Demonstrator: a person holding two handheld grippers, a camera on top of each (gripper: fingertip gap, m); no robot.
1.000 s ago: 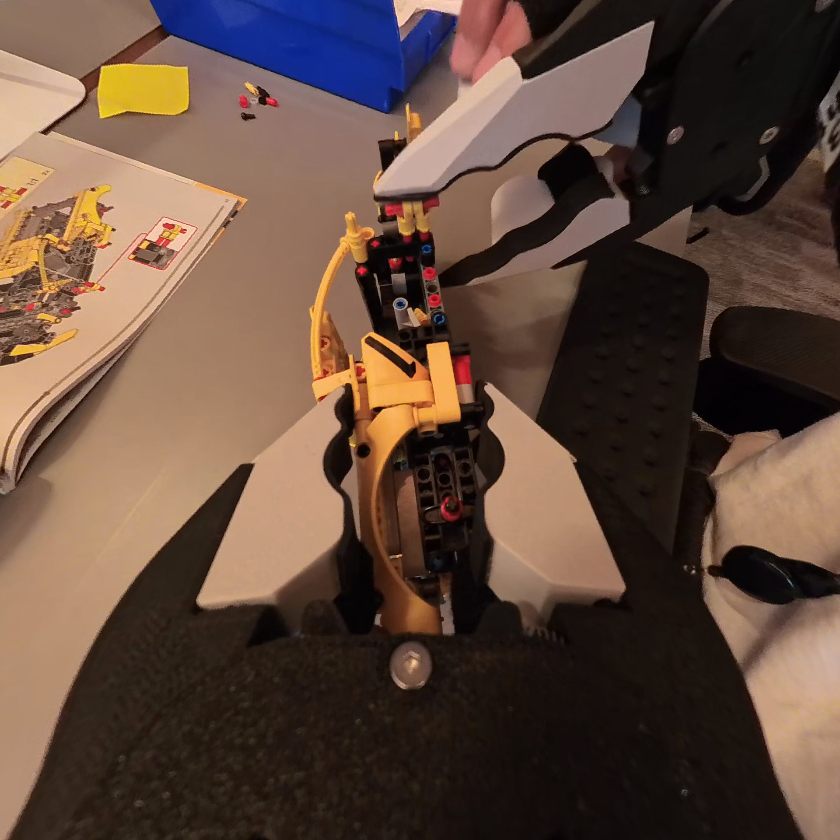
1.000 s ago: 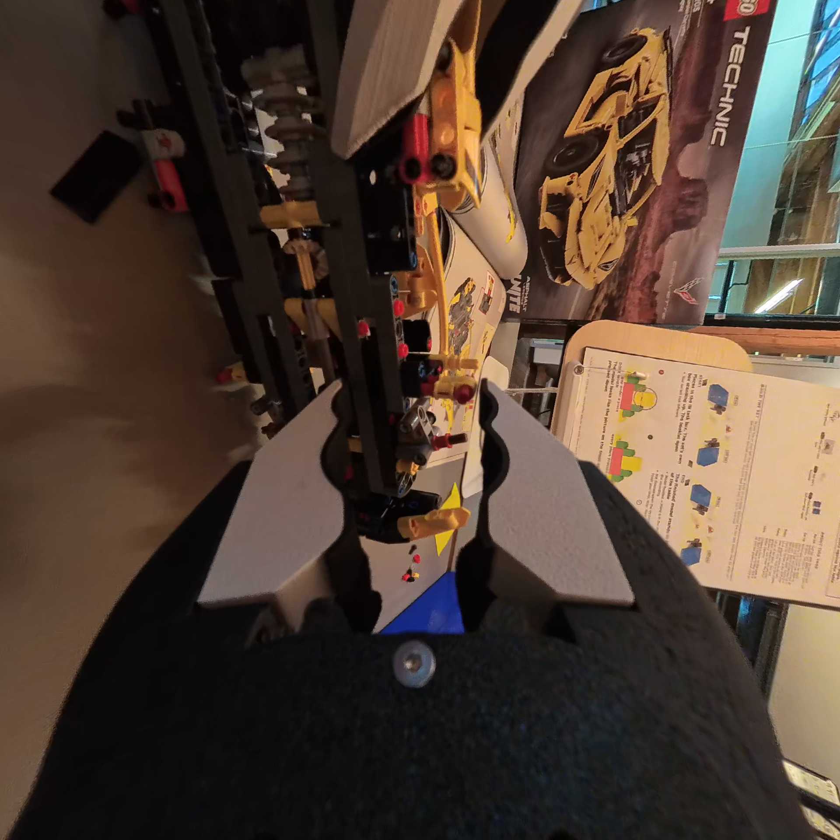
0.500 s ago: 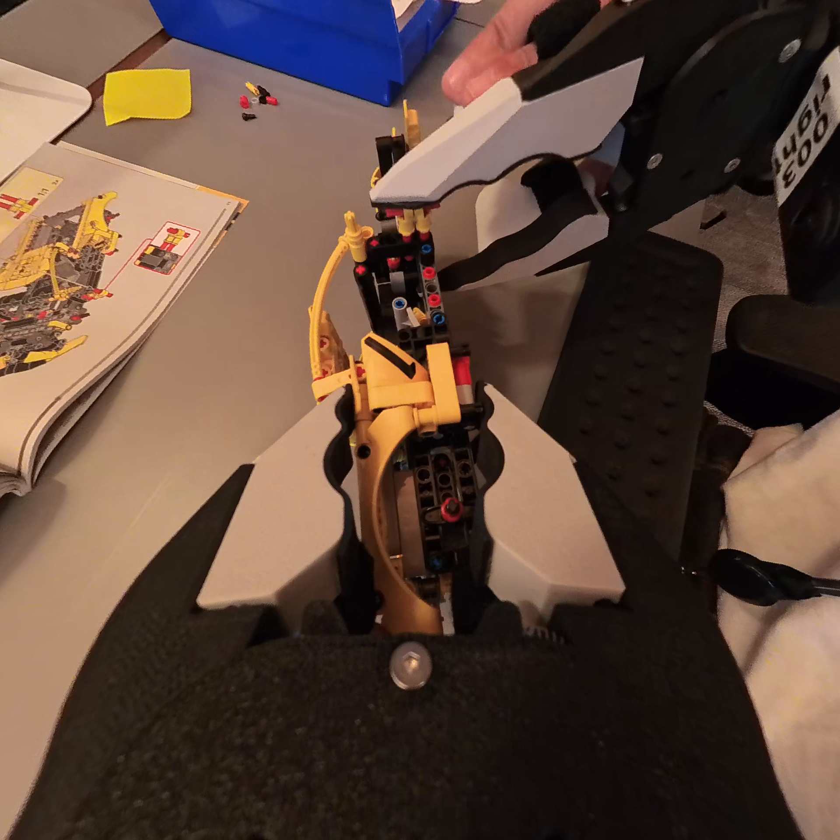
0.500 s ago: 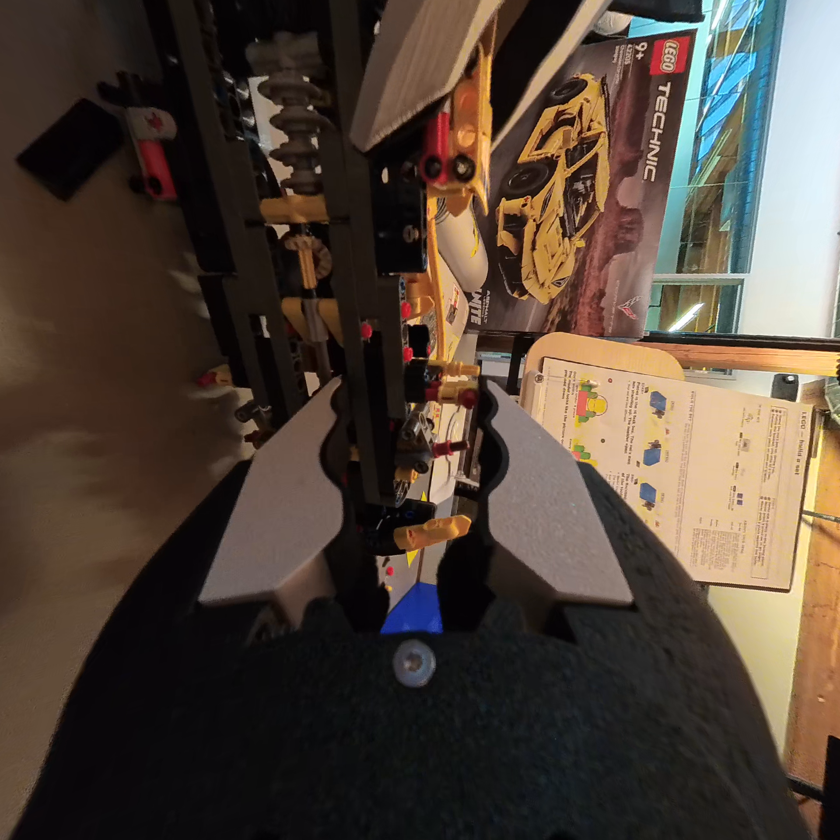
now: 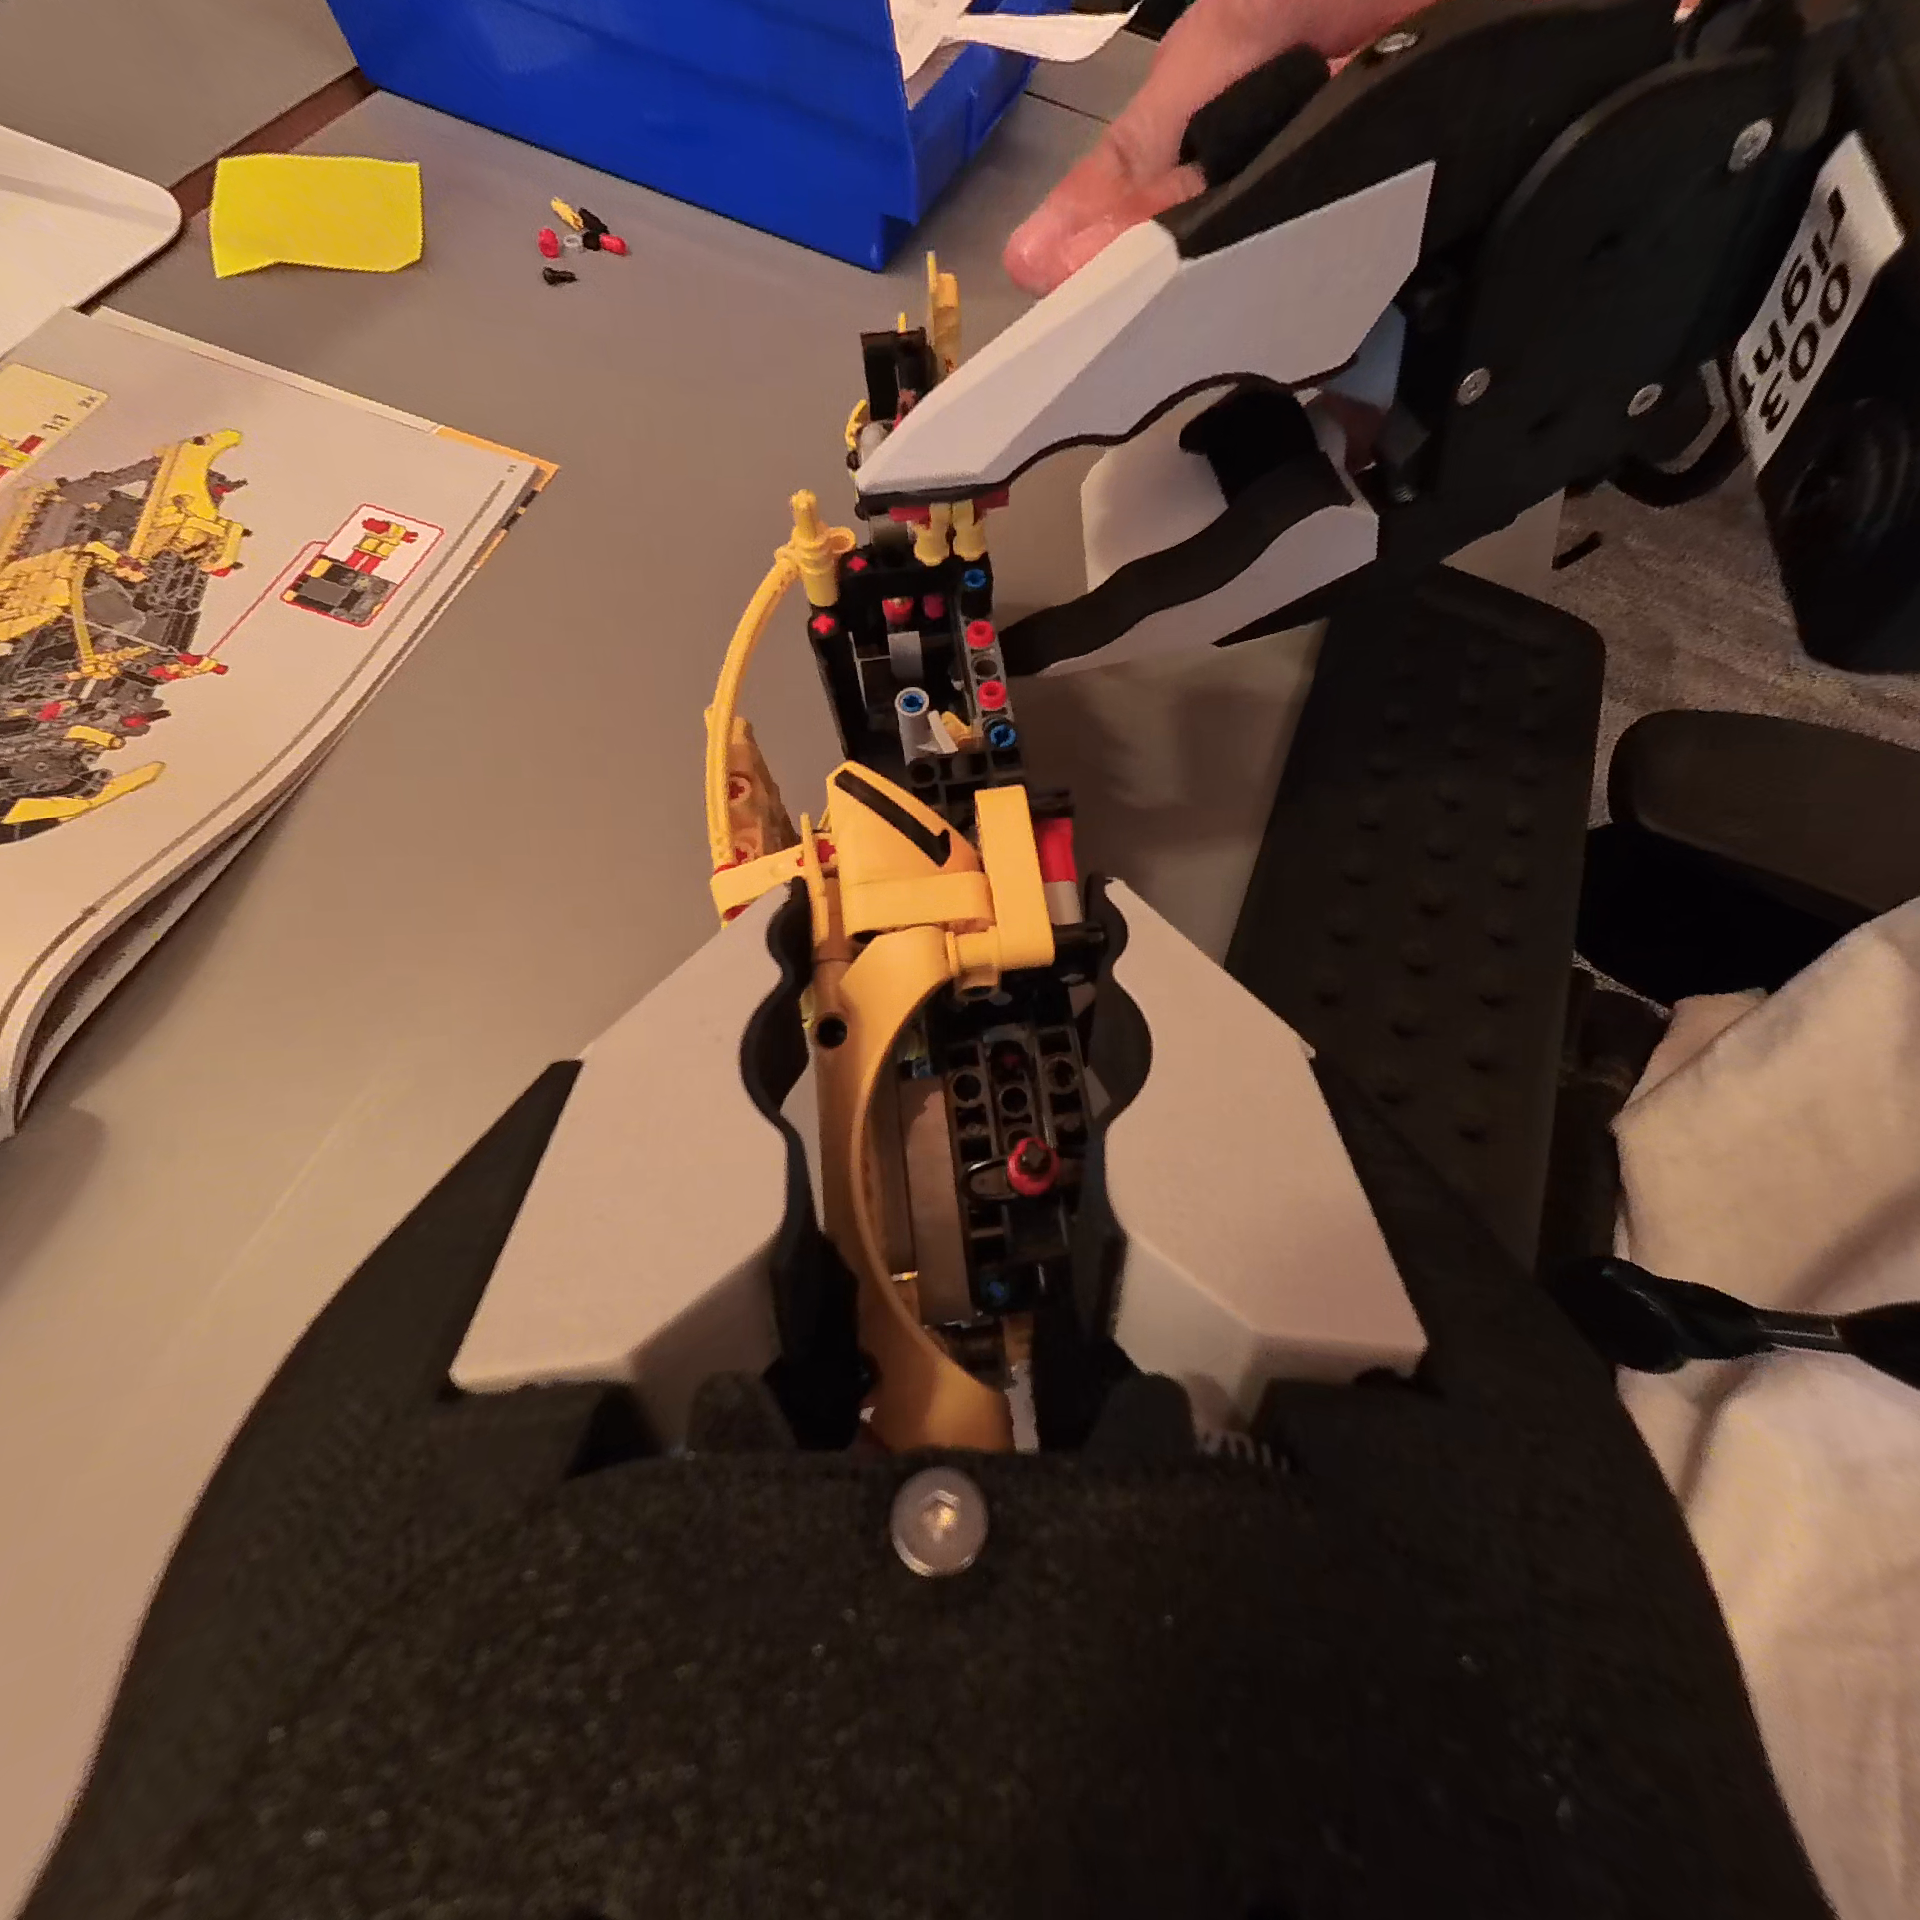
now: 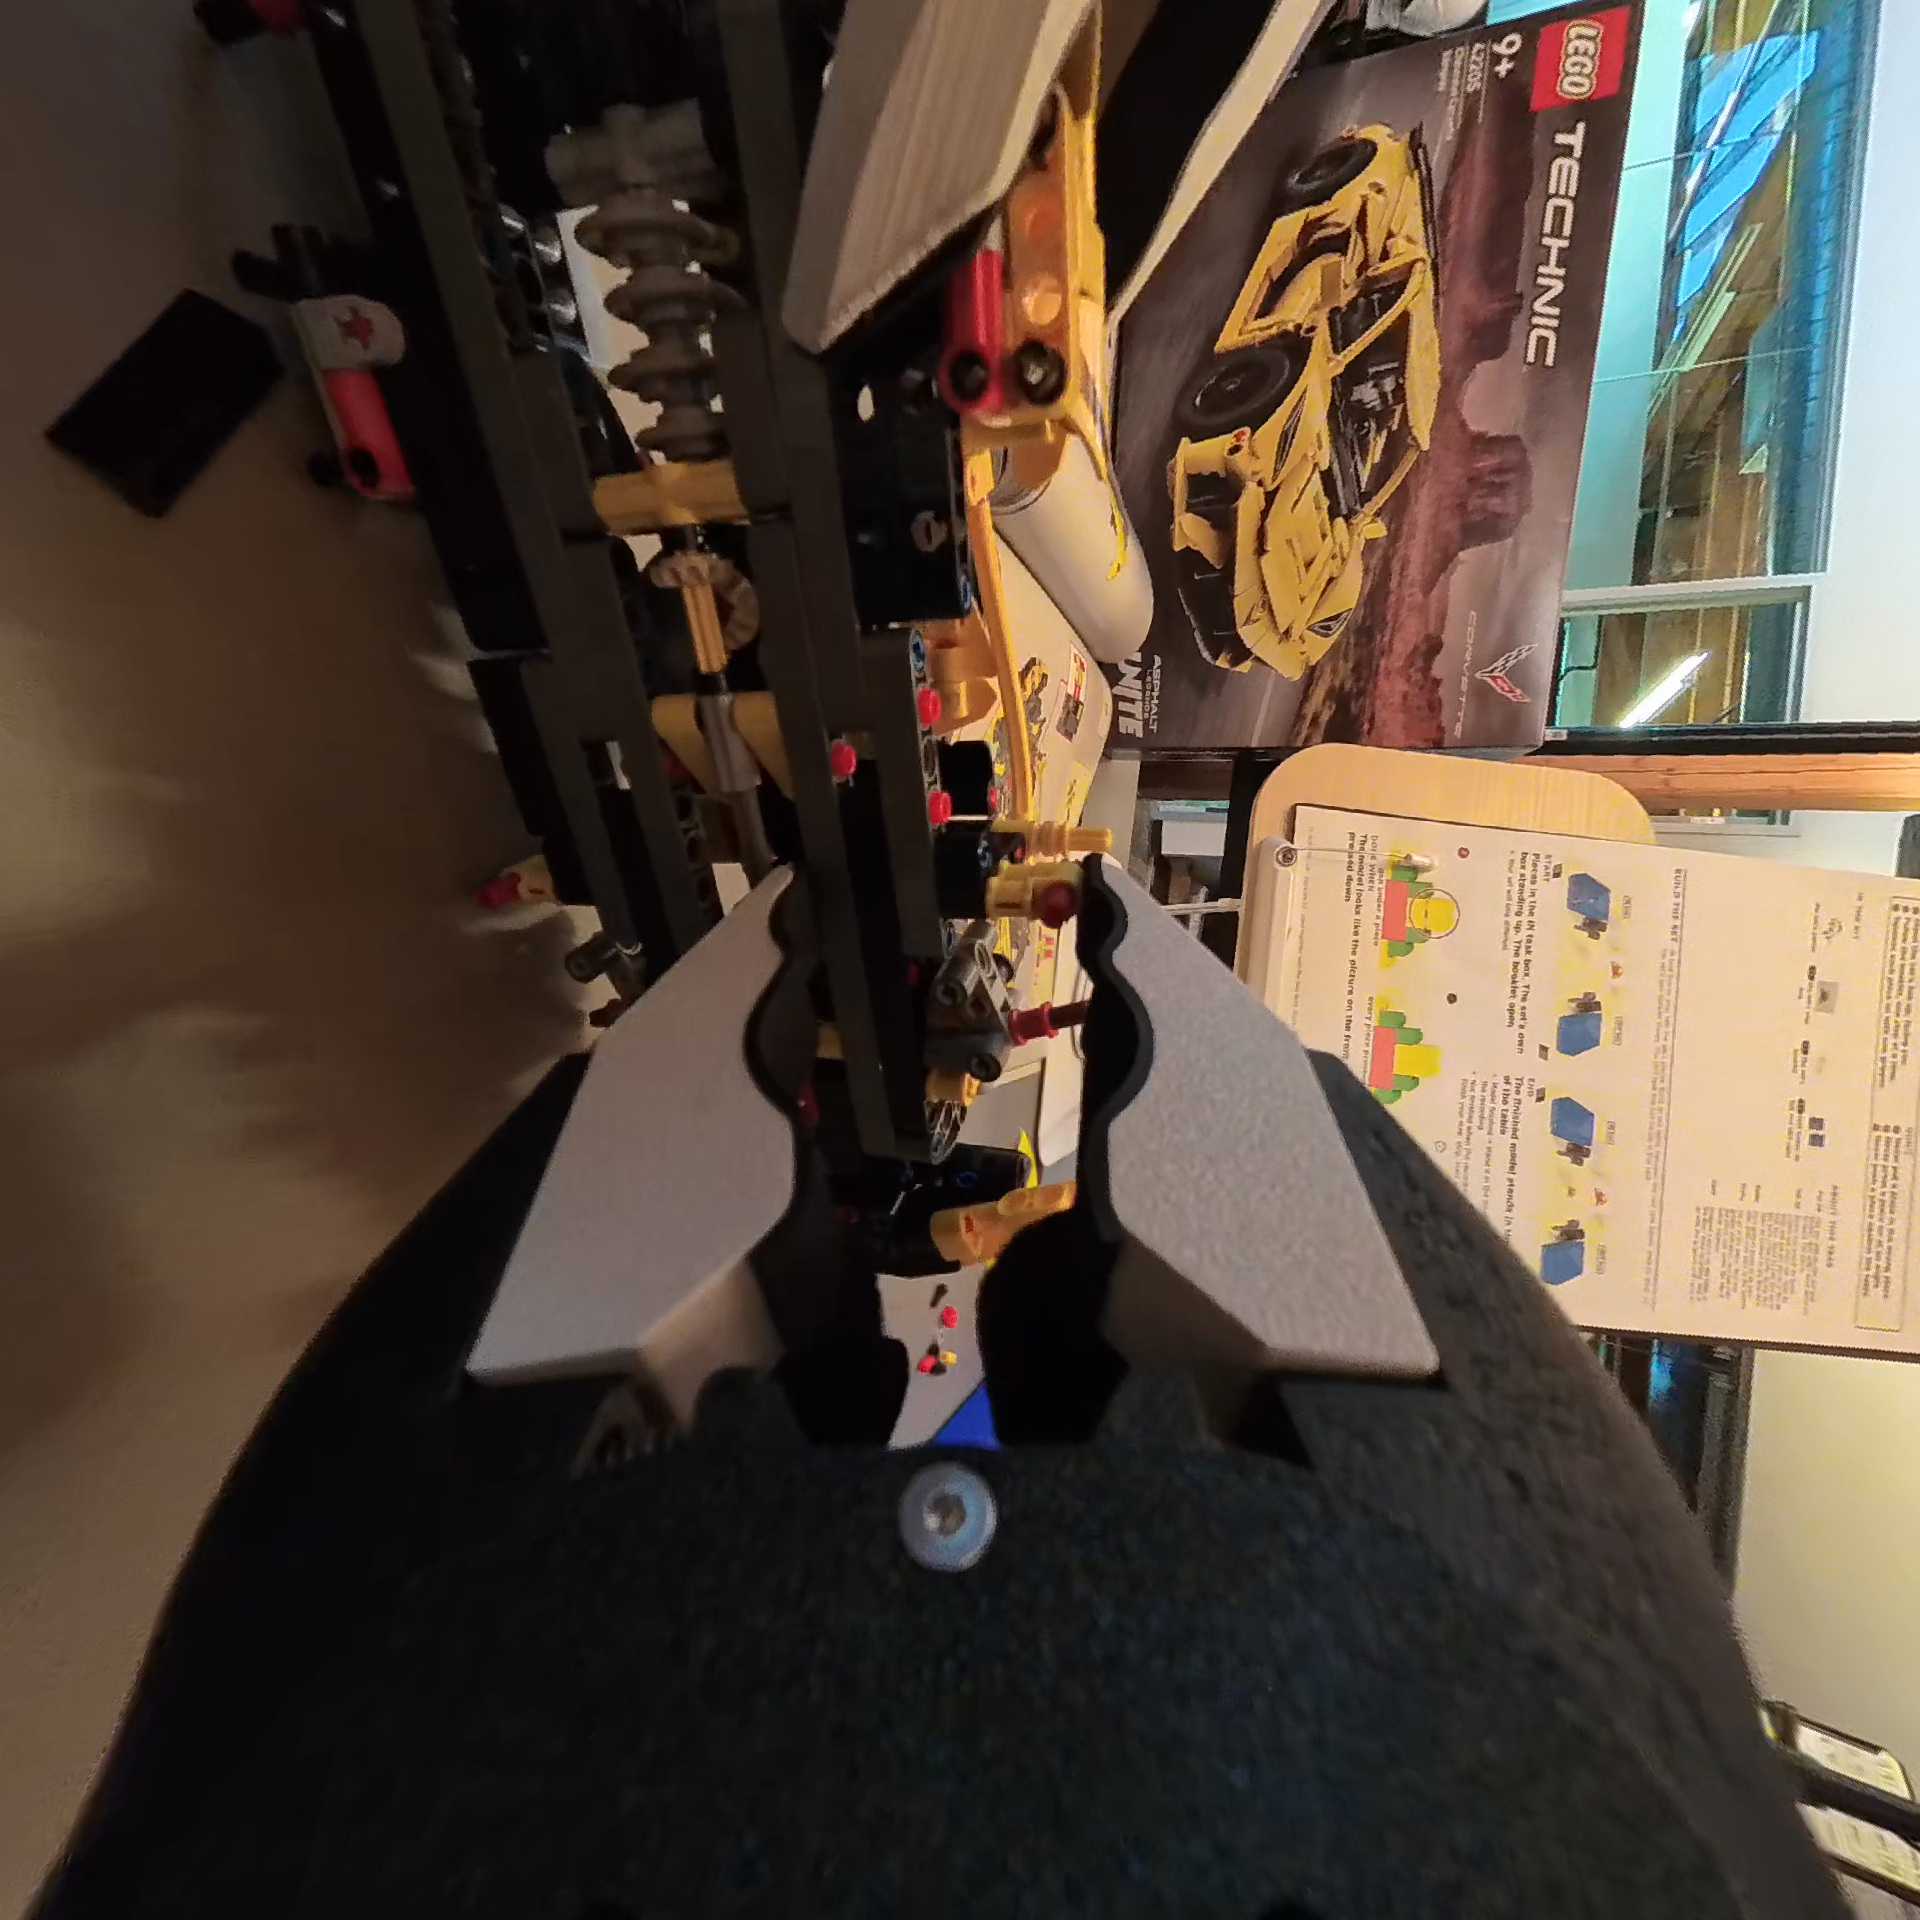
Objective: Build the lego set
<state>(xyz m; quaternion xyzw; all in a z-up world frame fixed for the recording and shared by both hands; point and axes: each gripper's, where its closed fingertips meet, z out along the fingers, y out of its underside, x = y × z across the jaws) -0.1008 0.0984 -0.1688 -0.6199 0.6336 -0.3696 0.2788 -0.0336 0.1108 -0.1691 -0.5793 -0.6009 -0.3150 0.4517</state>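
The fingers [image 5: 665,1164] of the left gripper [image 5: 945,925] squeeze one end of the yellow and black lego car [image 5: 914,935], holding it up above the grey tabletop [image 5: 499,831]. The right gripper [image 5: 935,582] pinches the other end; its fingers [image 6: 1226,1122] press on the black frame and red pins. An open instruction book [image 5: 208,623] lies on the tabletop nearby, and a blue bin [image 5: 665,94] and some tiny loose pieces [image 5: 580,237] sit farther back.

Long black-and-yellow lego model [image 5: 925,935], half-built, held on edge above the grey table.
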